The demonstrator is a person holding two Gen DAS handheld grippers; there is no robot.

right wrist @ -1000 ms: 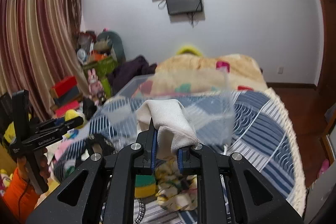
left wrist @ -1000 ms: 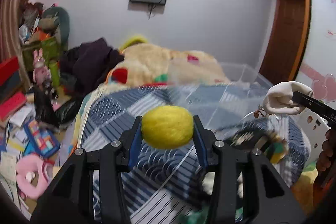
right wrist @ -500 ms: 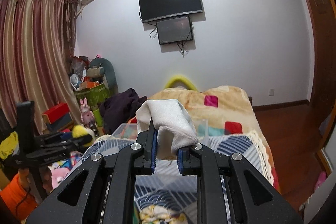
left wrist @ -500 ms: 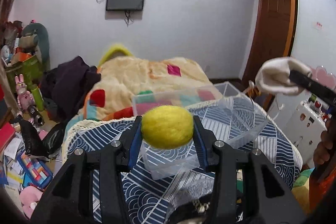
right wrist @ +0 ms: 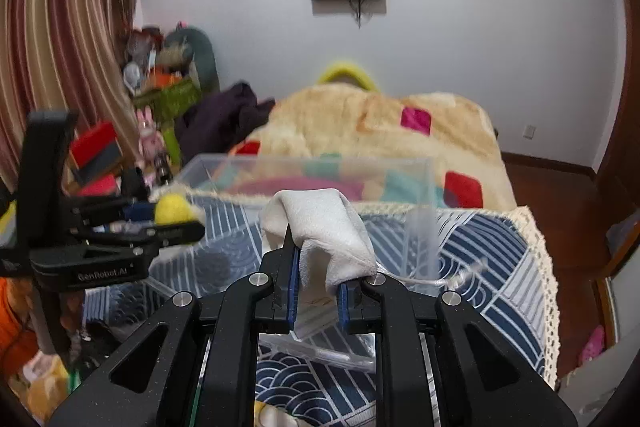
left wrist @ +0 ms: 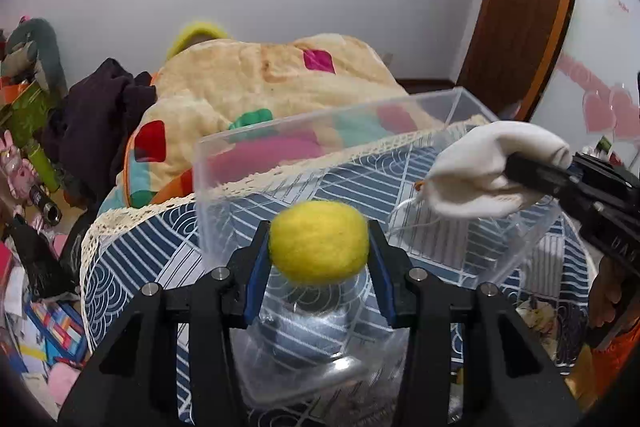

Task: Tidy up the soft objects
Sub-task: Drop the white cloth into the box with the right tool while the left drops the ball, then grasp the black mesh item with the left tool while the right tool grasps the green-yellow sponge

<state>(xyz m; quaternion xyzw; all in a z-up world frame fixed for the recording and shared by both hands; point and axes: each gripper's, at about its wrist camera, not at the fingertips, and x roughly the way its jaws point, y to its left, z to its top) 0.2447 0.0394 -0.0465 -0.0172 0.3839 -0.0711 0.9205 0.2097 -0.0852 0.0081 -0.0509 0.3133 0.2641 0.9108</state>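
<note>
My left gripper (left wrist: 319, 251) is shut on a fuzzy yellow ball (left wrist: 319, 242) and holds it over the near wall of a clear plastic bin (left wrist: 320, 131) on the blue patterned bedspread. My right gripper (right wrist: 317, 277) is shut on a white soft cloth item (right wrist: 320, 227) with a string hanging off it, held above the same bin (right wrist: 312, 163). In the left wrist view the white item (left wrist: 492, 171) hangs over the bin's right side. In the right wrist view the left gripper with the ball (right wrist: 174, 209) is at the left.
A cream blanket with coloured squares (left wrist: 272, 75) lies behind the bin. Dark clothes (left wrist: 100, 107) and toys are piled at the left. A crumpled clear plastic sheet (left wrist: 312, 343) lies below my left gripper. A wooden door (left wrist: 516, 3) stands at the right.
Both grippers have moved down and forward toward the clear bin, which now looks larger and closer. Both still hold their objects.
</note>
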